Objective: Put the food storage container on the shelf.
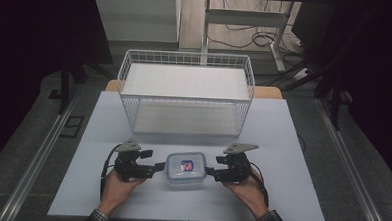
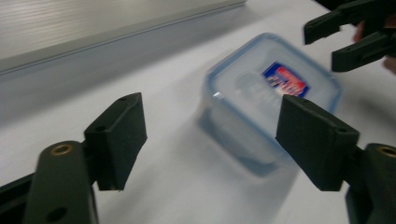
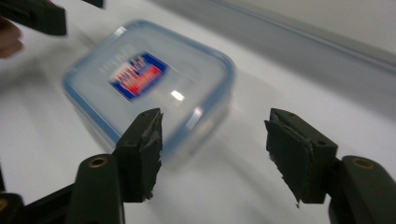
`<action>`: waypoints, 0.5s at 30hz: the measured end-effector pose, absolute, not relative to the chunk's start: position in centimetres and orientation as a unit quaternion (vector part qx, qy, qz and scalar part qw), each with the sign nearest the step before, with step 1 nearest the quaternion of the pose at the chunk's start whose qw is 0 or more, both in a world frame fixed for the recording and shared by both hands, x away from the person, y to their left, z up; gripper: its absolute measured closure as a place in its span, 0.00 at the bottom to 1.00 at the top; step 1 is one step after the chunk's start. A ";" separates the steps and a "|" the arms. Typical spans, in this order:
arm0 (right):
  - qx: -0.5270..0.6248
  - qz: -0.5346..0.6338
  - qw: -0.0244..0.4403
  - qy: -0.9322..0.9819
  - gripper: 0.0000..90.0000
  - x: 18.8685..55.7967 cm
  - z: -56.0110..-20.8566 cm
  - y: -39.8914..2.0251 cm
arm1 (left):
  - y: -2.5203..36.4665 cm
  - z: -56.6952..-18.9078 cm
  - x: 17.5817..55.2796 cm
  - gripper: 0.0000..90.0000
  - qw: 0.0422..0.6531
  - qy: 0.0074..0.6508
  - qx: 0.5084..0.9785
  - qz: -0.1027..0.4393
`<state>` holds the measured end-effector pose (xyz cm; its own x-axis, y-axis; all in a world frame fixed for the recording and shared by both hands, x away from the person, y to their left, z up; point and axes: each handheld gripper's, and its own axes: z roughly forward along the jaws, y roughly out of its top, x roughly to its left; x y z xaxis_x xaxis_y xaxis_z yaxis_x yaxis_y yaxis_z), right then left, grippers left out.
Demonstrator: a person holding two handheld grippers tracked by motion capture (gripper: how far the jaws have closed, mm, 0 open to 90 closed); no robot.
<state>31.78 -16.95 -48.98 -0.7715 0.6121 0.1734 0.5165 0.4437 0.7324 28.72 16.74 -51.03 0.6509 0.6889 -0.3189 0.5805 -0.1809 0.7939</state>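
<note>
A clear plastic food box (image 1: 185,169) with a blue-rimmed lid and a red and blue label sits on the white table near the front edge. My left gripper (image 1: 157,167) is just left of it and my right gripper (image 1: 209,171) just right of it. In the left gripper view the box (image 2: 271,93) lies ahead and right of my open left gripper (image 2: 219,140); the other gripper's jaws show at the top right. In the right gripper view the box (image 3: 144,84) lies ahead and left of my open right gripper (image 3: 215,149). Neither holds anything.
A white wire basket (image 1: 185,92) stands at the middle back of the white table (image 1: 280,194), open at the top. Dark floor and metal rails flank the table. A desk frame and cables lie beyond.
</note>
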 end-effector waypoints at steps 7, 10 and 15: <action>0.331 0.409 0.007 0.850 0.16 32.8 -50.2 -14.5 | 13.5 -52.5 29.9 0.12 0.466 0.405 0.787 0.012; 0.338 0.410 -0.025 0.847 0.16 33.2 -50.9 -14.4 | 13.2 -53.0 30.1 0.14 0.468 0.401 0.787 -0.023; 0.349 0.412 -0.070 0.839 0.23 33.4 -51.3 -14.6 | 13.5 -53.1 30.1 0.19 0.465 0.409 0.784 -0.049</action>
<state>33.45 -14.63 -51.25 -0.7460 0.5284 0.4053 0.6439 0.4170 0.6415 30.10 13.47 -53.07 0.6607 0.5958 -0.4565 0.6865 -0.2336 0.6886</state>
